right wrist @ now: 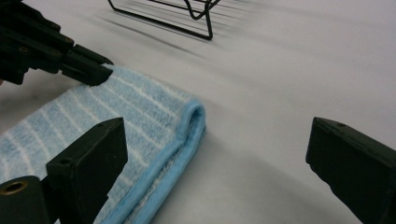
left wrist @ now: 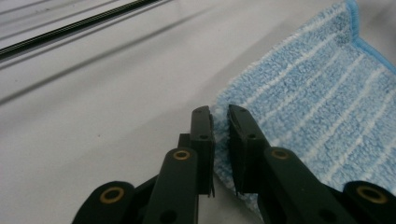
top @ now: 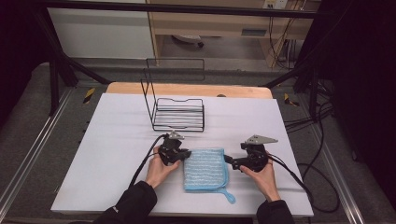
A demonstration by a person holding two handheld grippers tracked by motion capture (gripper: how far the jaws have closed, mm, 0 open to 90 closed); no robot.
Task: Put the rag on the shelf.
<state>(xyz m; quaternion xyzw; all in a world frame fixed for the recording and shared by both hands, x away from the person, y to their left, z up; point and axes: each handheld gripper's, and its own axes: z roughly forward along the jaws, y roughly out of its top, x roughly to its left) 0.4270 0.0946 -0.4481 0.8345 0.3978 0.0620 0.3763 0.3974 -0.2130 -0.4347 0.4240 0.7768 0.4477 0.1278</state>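
A folded blue towel (top: 205, 169) with white stripes and a hanging loop lies flat on the white table cover, near the front. My left gripper (left wrist: 220, 116) is at the towel's far left corner, its jaws nearly together with the towel's (left wrist: 317, 102) edge pinched between the pads. From the right gripper view, that left gripper (right wrist: 100, 74) bites the towel's (right wrist: 140, 116) corner. My right gripper (right wrist: 215, 163) stands wide open at the towel's right folded edge, one jaw over the cloth, the other over bare table. In the high view it (top: 229, 161) sits just right of the towel.
A black wire rack (top: 179, 114) with an upright back frame stands behind the towel, mid-table. The white cover (top: 116, 140) stretches wide to the left and right. Cables trail from both grippers toward the front and right edges.
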